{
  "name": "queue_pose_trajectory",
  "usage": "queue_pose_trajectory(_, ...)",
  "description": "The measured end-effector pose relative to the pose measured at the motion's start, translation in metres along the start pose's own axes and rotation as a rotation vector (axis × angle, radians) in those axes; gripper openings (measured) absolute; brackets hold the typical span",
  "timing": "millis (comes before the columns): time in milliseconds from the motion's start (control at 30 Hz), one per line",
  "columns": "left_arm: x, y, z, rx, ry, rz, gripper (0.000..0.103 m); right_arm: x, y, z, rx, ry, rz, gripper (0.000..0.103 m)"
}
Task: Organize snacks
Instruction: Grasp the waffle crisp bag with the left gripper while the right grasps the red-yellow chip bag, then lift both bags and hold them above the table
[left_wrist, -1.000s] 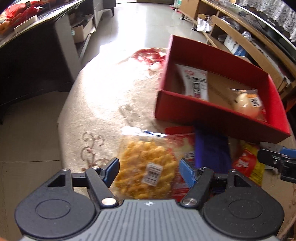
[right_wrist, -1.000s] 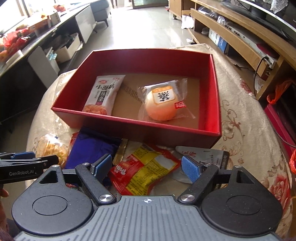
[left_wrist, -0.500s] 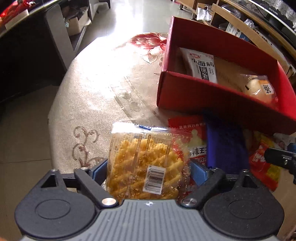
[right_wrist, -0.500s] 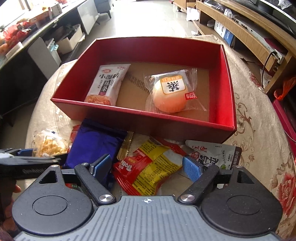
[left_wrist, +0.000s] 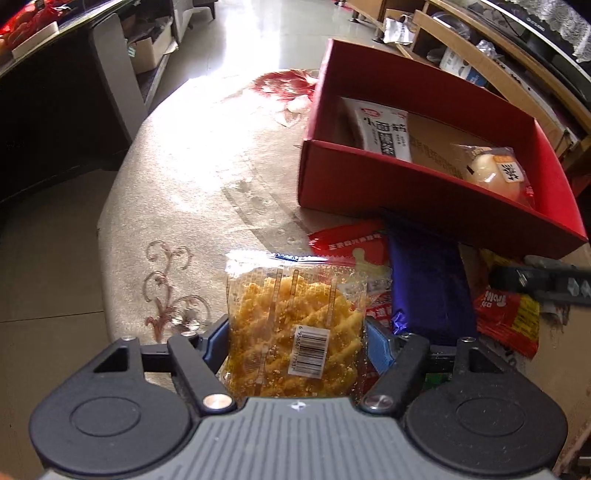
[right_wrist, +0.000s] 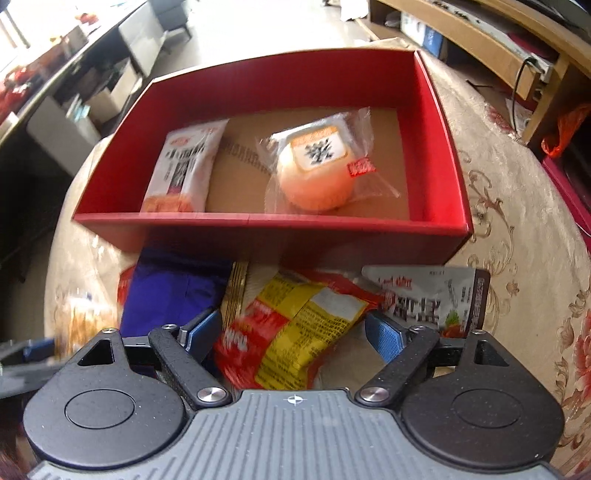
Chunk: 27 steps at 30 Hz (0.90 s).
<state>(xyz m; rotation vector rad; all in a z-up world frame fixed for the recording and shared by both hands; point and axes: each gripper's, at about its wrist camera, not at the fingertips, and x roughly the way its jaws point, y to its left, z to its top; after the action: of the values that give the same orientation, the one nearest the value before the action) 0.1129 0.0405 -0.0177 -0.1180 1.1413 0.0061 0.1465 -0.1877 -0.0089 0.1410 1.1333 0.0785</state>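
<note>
A home living room. A round desk under a beige floral-embroidered cloth fills the centre of the frame. Glossy pale floor tiles stretch toward the top. A low wooden media shelf with cables and boxes runs along the upper right; a dark glass-topped cabinet stands upper left.

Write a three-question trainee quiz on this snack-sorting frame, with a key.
1. True or false: the left gripper is shut on the clear bag of yellow crinkle snacks.
2. How many packets lie inside the red cardboard box?
3. Which packet lies between the open fingers of the right gripper? A. the dark blue pouch B. the red-and-yellow wrapper

Key: 1 true. 2 two: a white noodle-snack packet and a wrapped round bun. 3 B.
</note>
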Motion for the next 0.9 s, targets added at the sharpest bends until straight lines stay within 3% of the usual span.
queue_pose_trajectory(133, 0.001, -0.001, 0.0, 0.002, 0.003, -0.001, 0.069, 0.019, 0.003, 0.003, 0.019, 0.026, -0.035, 0.092)
queue_pose_trajectory(233, 0.001, 0.0, -0.001, 0.0, 0.004, -0.007, 0.069, 0.024, 0.015, 0.002, -0.049, 0.007, -0.08, 0.094)
queue_pose_trajectory(300, 0.001, 0.001, -0.001, -0.001, 0.008, -0.011, 0.069, 0.023, 0.017, 0.0, -0.094, 0.002, -0.106, 0.084)
queue_pose_trajectory(367, 0.001, 0.001, -0.001, 0.006, 0.011, -0.01, 0.069, 0.019, 0.014, -0.003, -0.129, -0.005, -0.114, 0.068)
queue_pose_trajectory(467, 0.0, 0.0, -0.003, 0.01, 0.019, -0.023, 0.069, 0.013, -0.001, -0.011, -0.113, 0.029, -0.073, 0.059)
queue_pose_trajectory(733, -0.004, -0.002, -0.013, 0.022, 0.016, -0.035, 0.07, -0.007, -0.009, -0.048, -0.124, 0.048, -0.033, 0.059)
queue_pose_trajectory(833, 0.0, -0.005, -0.015, 0.022, 0.012, -0.014, 0.075, -0.003, -0.002, -0.054, -0.163, 0.029, -0.061, 0.062)
queue_pose_trajectory(900, 0.003, -0.004, -0.016, 0.012, 0.007, -0.003, 0.084, -0.001, -0.001, -0.053, -0.159, 0.026, -0.052, 0.069)
